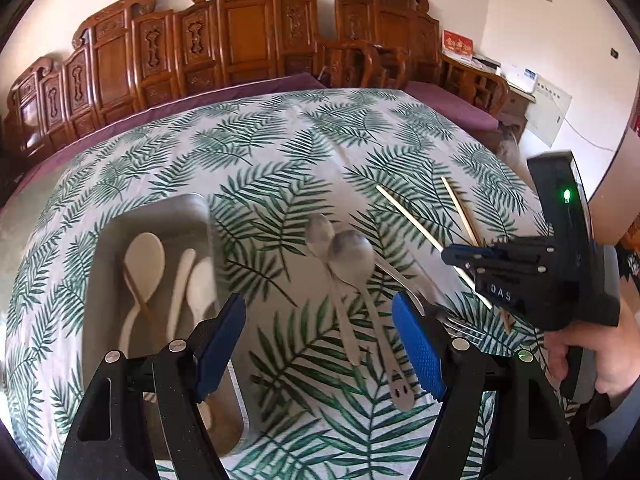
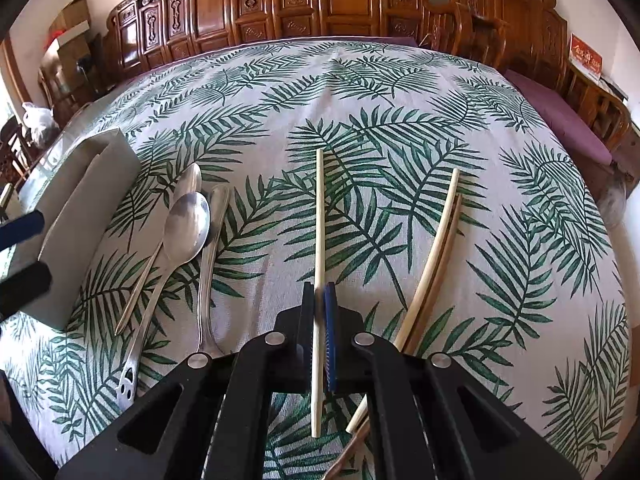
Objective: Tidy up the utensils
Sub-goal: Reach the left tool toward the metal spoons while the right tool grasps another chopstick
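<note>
I have the right claw (image 2: pixel 320 300) clenched on one chopstick (image 2: pixel 319 208) lying on the surface (image 2: pixel 400 80); I'd lift it level toward the tray (image 1: pixel 120 224). My left claw (image 1: pixel 320 336) hangs released over the spoons (image 1: pixel 344 256).

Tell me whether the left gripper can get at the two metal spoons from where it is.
Probably yes: the left gripper is open, the metal spoons lie uncovered on the cloth just ahead between its fingers, and nothing stands in the way.
</note>
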